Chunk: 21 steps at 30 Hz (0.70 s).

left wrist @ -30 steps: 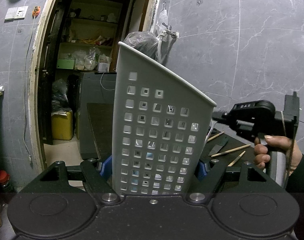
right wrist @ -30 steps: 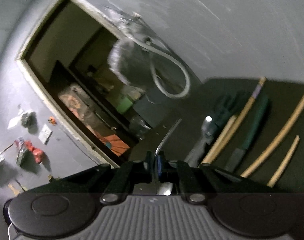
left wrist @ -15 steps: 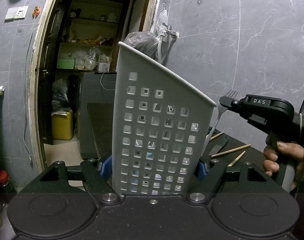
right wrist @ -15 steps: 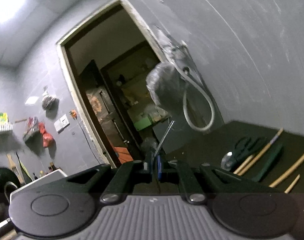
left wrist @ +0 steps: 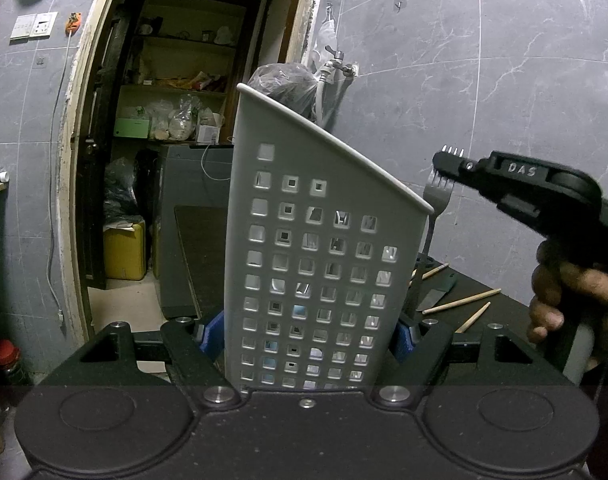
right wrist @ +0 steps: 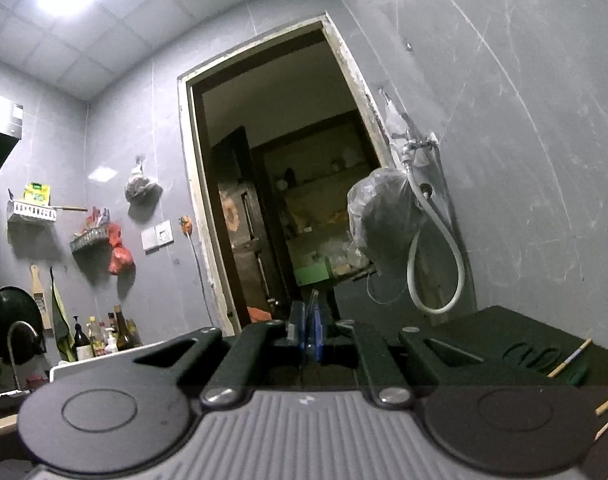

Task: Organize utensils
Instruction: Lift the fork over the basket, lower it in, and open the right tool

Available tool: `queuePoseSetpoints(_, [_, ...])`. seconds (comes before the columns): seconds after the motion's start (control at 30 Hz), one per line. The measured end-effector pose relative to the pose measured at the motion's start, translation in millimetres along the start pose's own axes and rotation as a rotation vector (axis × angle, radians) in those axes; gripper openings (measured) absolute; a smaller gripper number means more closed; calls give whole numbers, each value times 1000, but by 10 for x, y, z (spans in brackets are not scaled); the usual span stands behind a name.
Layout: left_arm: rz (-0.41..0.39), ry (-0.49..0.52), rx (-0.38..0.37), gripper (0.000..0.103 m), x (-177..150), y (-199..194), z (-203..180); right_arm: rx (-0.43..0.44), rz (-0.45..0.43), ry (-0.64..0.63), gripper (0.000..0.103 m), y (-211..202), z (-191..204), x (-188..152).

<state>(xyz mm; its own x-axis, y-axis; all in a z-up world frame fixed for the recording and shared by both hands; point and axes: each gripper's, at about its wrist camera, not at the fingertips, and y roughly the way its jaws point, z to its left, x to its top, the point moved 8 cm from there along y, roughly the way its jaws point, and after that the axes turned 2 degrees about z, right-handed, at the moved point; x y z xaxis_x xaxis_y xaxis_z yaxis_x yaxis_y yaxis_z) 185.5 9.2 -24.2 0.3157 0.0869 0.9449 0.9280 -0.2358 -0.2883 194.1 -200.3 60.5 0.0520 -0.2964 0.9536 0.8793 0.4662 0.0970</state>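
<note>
While clamped between left gripper [left wrist: 308,336] fingers, white perforated holder [left wrist: 320,248] upright. Right gripper [left wrist: 444,160] pinched shut on fork [left wrist: 438,196], tines up, just beside holder's low rim.

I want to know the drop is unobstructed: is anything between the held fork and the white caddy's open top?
Nothing: in the left wrist view, only bare wall shows between the fork and the caddy rim.

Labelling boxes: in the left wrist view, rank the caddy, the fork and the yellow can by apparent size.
1. caddy, nearest the camera
2. yellow can, far off
3. fork, partly hidden by the caddy and the right gripper
</note>
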Motion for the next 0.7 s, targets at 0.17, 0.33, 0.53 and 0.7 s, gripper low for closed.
queuePoseSetpoints(0.17, [0, 0, 1, 78, 0, 0, 5, -12, 16, 49, 5, 17, -85, -35])
queuePoseSetpoints(0.33, [0, 0, 1, 78, 0, -1, 1, 1, 20, 46, 4, 12, -89, -39])
queuePoseSetpoints(0.53, [0, 0, 1, 78, -1, -1, 7, 44, 13, 27, 1, -16, 15, -9])
queuePoseSetpoints(0.7, [0, 0, 0, 78, -1, -1, 2, 77, -14, -5, 1, -52, 174, 117])
